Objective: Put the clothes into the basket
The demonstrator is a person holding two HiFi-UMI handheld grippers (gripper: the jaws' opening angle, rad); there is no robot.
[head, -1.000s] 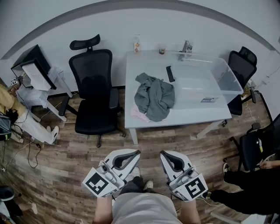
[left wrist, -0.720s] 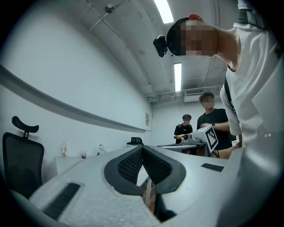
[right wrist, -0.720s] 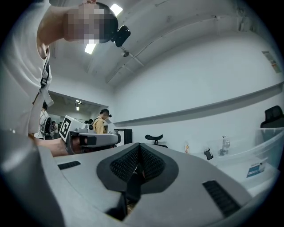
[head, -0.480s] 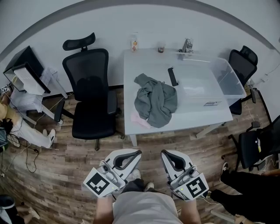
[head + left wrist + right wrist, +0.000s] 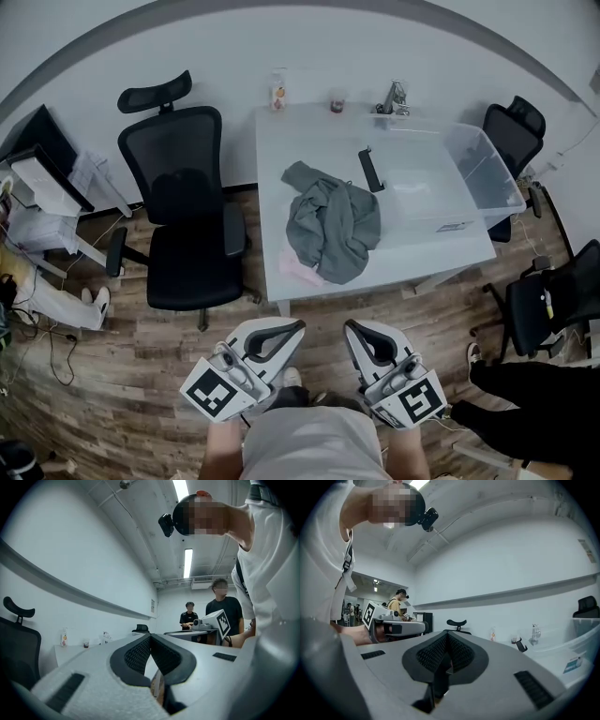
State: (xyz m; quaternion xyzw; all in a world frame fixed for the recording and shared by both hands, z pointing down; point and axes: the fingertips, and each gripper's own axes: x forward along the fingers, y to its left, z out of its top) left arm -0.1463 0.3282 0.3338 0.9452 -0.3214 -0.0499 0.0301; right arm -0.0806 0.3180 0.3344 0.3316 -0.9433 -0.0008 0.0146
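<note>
Table [image 5: 281,150] with grey clothes [image 5: 333,220] now nearer, shifted left; left gripper [image 5: 300,325] and right gripper [image 5: 347,326] clenched, empty.

No words or numbers can be read anywhere. The left claw [image 5: 298,326] bears a cube with a black-and-white square marker [image 5: 212,394], which is a pattern and not letters. The right claw [image 5: 348,327] bears a cube with a like marker [image 5: 419,401]. A small sticker [image 5: 452,226] sits on the clear basket [image 5: 487,169] on the surface [image 5: 300,141]; its print is too small to make out. The bottle [image 5: 277,94] at the surface's far edge has a coloured label, also illegible. In the left gripper view, a small plate [image 5: 153,605] on the wall is too blurred to read.
</note>
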